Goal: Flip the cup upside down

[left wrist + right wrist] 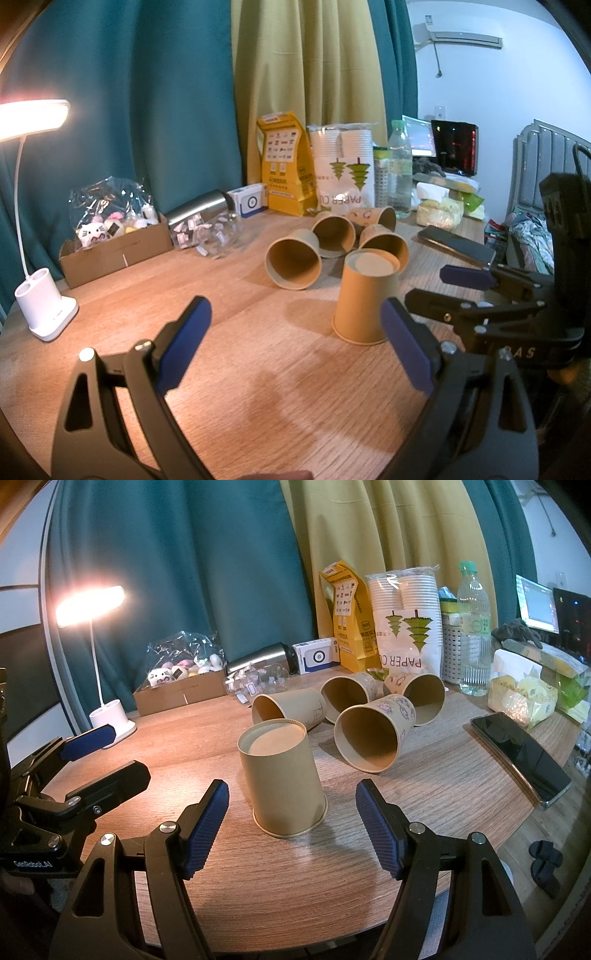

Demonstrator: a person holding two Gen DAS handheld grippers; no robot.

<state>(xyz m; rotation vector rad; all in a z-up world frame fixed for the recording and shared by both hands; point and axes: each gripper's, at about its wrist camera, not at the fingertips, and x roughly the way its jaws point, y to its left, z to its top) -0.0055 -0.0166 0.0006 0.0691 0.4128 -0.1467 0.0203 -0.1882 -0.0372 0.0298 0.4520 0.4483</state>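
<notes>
Cup [282, 779] mouth-down on table [424, 794], just ahead of right gripper [291, 827]. Both right and left gripper [295, 347] wide open, empty. Risk: nudging light cup over, or into the cups lying behind [369, 734].

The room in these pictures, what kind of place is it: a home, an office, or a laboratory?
Most likely a home bedroom used as a workspace: a padded headboard beside the table, an air conditioner on the wall, curtains, and a desk lamp.
</notes>
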